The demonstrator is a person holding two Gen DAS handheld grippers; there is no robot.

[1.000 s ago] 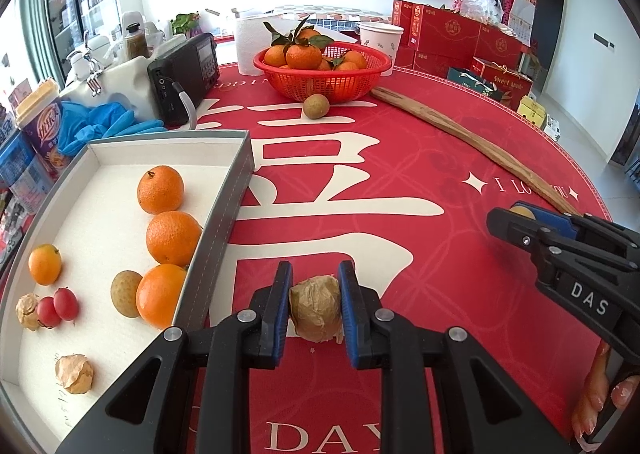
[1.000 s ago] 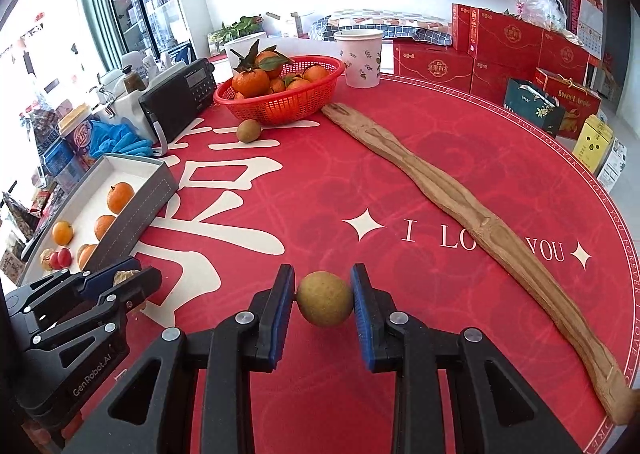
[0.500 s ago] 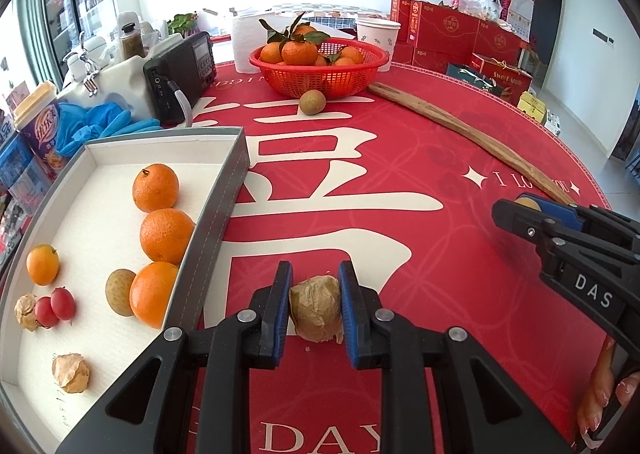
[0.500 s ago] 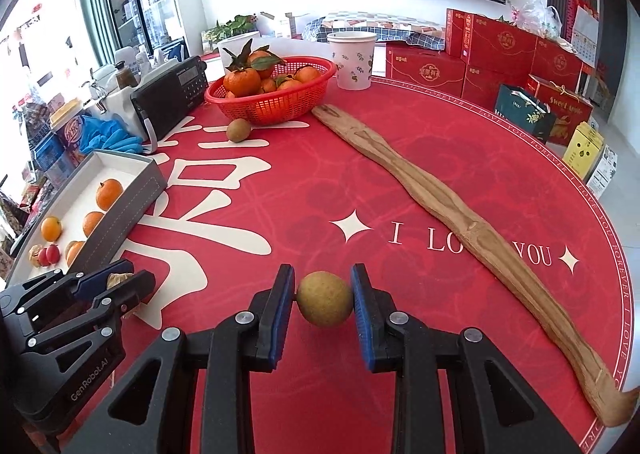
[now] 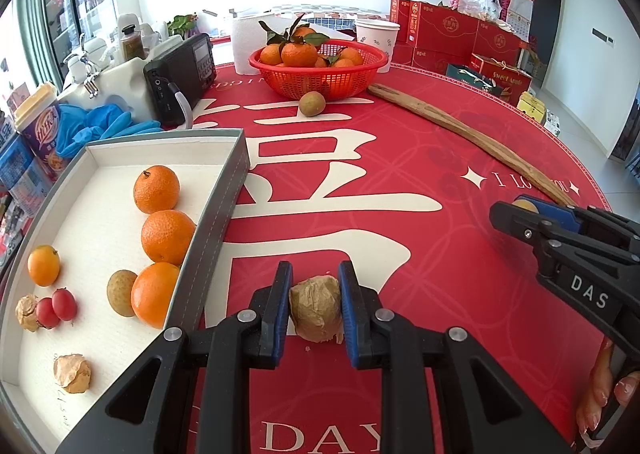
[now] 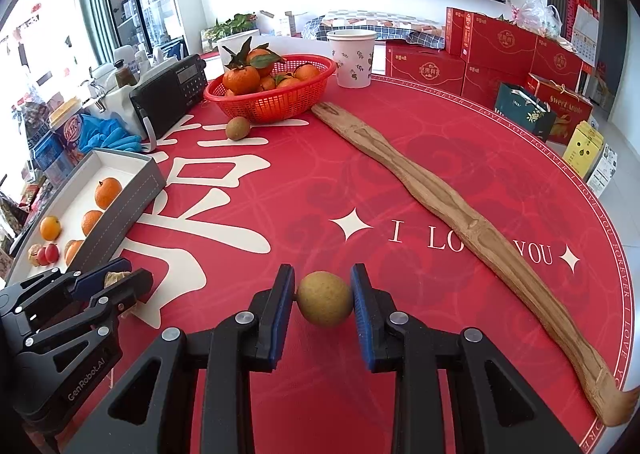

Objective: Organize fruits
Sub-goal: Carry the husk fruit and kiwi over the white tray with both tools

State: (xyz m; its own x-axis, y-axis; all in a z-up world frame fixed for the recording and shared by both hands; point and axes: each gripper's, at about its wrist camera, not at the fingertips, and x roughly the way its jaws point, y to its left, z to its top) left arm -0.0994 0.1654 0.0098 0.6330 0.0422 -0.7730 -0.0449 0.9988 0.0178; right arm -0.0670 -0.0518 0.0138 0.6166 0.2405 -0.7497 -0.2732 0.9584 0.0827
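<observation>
My left gripper (image 5: 314, 310) is shut on a papery brown husk fruit (image 5: 316, 313), held just above the red tablecloth, right of the grey tray (image 5: 212, 210). The tray holds three oranges (image 5: 167, 236), a small orange (image 5: 43, 265), a brown round fruit (image 5: 121, 292), two red tomatoes (image 5: 56, 309) and two husk fruits (image 5: 72, 372). My right gripper (image 6: 324, 304) is shut on a round tan fruit (image 6: 325, 304) above the cloth. It shows in the left wrist view (image 5: 516, 210) at the right. The left gripper (image 6: 120, 282) shows low left in the right wrist view.
A red basket (image 5: 320, 72) of leafy oranges stands at the back, with a loose brown fruit (image 5: 312, 103) in front of it. A long wooden stick (image 6: 460, 226) lies diagonally on the right. A black radio (image 5: 180, 74), blue gloves (image 5: 100, 126) and a paper cup (image 6: 352, 58) are behind.
Both grippers keep their fruits. Both have drawn back slightly towards me; the basket and tray appear a little farther away.
</observation>
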